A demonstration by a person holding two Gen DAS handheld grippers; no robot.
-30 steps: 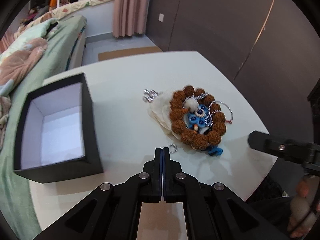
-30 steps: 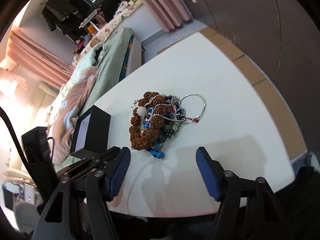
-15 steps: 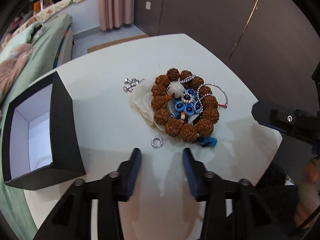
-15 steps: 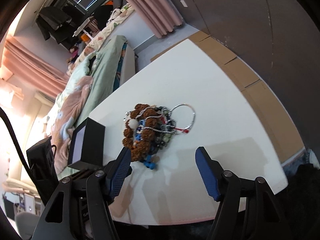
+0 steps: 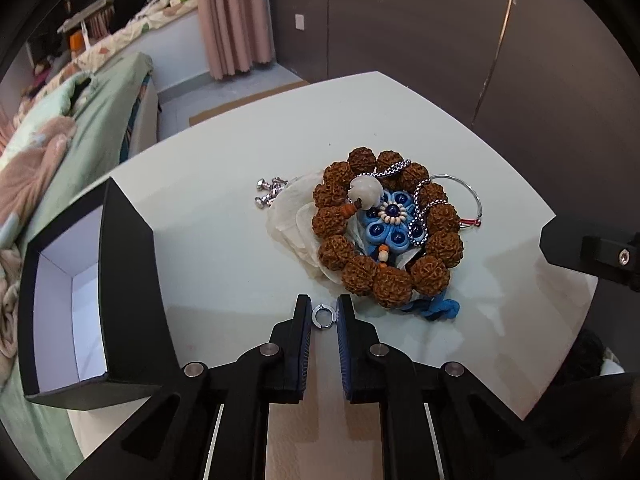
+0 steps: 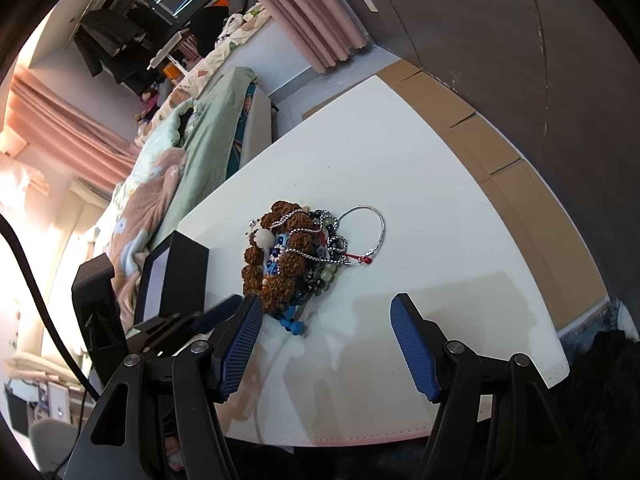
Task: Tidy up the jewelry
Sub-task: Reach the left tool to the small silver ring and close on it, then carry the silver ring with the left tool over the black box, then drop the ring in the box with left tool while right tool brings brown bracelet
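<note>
A small silver ring [image 5: 323,315] lies on the white table [image 5: 224,216] between the fingertips of my left gripper [image 5: 323,312], whose jaws stand a narrow gap apart around it. Just beyond lies a jewelry pile: a brown bead bracelet [image 5: 386,236] around a blue flower piece [image 5: 390,220], a silver bangle [image 5: 464,196] and silver studs [image 5: 270,192]. An open black box [image 5: 128,280] with a white inside stands at the left. My right gripper [image 6: 324,340] is wide open and empty, near the pile [image 6: 292,256].
A bed with green and pink bedding [image 5: 60,140] runs along the table's left side. The table's front edge [image 6: 360,436] is close below the right gripper. A dark wall [image 5: 440,40] stands behind the table.
My left gripper opened from shut, then moved forward over the silver ring and narrowed around it. The right gripper stayed open and shifted only slightly.
</note>
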